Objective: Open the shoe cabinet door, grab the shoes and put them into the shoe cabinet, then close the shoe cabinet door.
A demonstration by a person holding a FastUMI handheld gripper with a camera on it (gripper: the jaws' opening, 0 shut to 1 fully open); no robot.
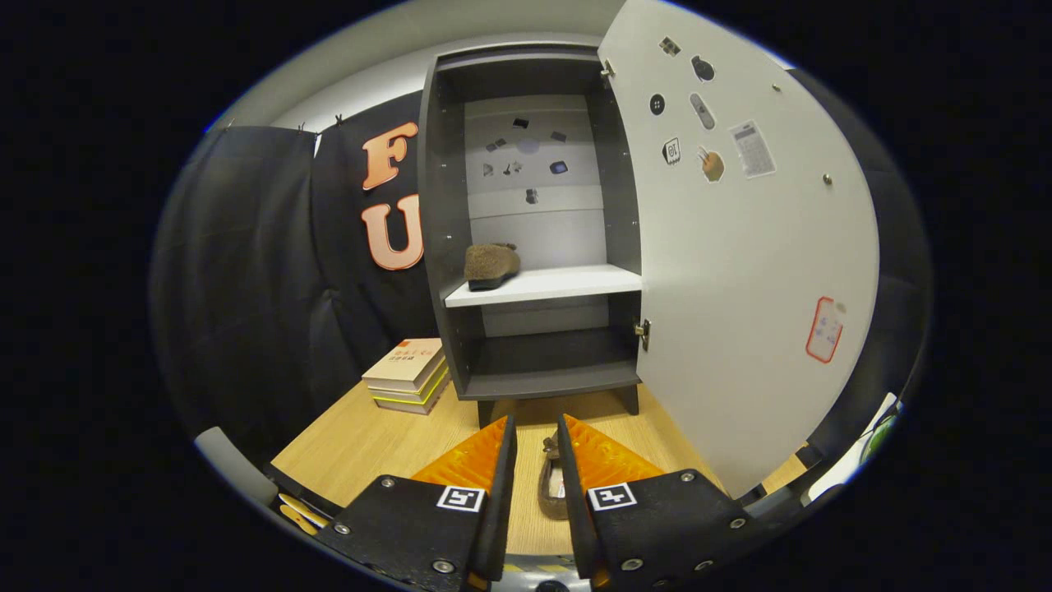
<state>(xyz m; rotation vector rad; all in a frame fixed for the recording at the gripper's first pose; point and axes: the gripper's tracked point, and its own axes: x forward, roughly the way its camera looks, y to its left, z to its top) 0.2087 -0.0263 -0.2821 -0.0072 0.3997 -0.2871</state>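
The cabinet looks like matt dark laminate board; its shelf is smooth and pale, and the open door at 3 o'clock is smooth matt white, with paper stickers and small shiny metal hinges. The shoe on the shelf looks fuzzy, like fleece. The table is light wood-grain, satin. At 9 o'clock the books have glossy paper covers. The gripper fingers are ribbed, straddling a second shoe without touching it.
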